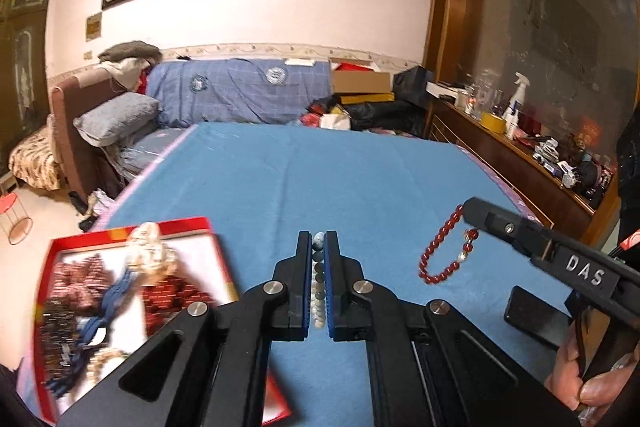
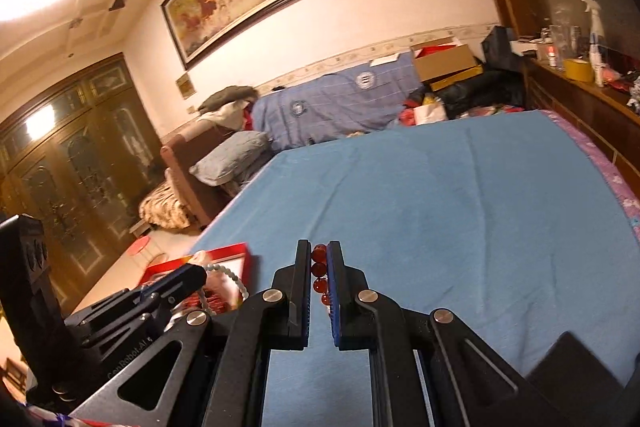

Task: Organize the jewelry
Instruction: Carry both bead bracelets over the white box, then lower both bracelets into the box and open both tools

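My left gripper (image 1: pixel 319 239) is shut on a pale grey-green bead bracelet (image 1: pixel 319 281), clamped between its fingers above the blue bed cover. My right gripper (image 2: pixel 319 247) is shut on a red bead bracelet (image 2: pixel 320 277). In the left wrist view the right gripper (image 1: pixel 474 207) is at the right, and the red bracelet (image 1: pixel 438 251) hangs in a loop from its tip. A red jewelry box (image 1: pixel 124 227) holding several bracelets and a blue tassel lies at the lower left. In the right wrist view the left gripper (image 2: pixel 196 273) holds the pale bracelet (image 2: pixel 230 273) over the box (image 2: pixel 228 253).
The blue bed cover (image 1: pixel 320 179) stretches ahead, with a pink patterned edge at the right (image 2: pixel 608 167). A black flat object (image 1: pixel 536 315) lies on the cover at the right. A wooden dresser (image 1: pixel 520 155) with bottles and clutter runs along the right. Pillows and boxes lie at the far end.
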Tool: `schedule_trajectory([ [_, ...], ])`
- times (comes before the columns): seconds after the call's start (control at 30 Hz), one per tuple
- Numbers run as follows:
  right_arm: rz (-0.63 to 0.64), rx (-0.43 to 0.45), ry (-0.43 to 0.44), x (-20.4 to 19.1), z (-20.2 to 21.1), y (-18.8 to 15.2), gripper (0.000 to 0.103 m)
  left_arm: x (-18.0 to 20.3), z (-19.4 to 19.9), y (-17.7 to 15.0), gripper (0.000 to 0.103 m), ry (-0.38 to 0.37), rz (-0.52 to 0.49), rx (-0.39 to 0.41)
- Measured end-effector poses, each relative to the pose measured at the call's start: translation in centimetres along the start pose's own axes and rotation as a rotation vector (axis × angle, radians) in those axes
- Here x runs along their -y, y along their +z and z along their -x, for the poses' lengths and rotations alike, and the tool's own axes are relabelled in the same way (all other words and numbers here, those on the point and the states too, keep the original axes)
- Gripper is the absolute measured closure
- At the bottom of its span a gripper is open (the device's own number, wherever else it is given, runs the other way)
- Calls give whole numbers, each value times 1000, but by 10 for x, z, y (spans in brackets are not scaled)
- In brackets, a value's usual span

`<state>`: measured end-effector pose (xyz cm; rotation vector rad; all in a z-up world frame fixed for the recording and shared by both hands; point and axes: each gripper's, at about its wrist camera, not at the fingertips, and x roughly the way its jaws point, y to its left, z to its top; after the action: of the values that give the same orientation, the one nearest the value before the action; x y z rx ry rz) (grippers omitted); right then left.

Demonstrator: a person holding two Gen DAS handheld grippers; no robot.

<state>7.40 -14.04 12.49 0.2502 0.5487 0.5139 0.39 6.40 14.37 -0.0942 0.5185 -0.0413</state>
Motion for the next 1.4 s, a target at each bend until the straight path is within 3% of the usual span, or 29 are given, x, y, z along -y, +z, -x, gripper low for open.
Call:
schedule_trajectory([
  [0.33,95,-88,155,-95,-25,-23,96,-71,58,-18,98,112,62,56],
  [0.7,175,-200,255,-167,-65,-62,95,-153,70,-57,98,228,186,-7],
  [1.17,212,-313,138,-158,-122,-101,94,-180,31,-88,98,273,227,-119],
  [1.27,226,-354,135,-155,-129,-107,94,-178,28,-89,98,278,222,-122],
  [1.4,226,-330,158,-152,-117,-106,88,-175,28,-90,98,288,212,-117],
])
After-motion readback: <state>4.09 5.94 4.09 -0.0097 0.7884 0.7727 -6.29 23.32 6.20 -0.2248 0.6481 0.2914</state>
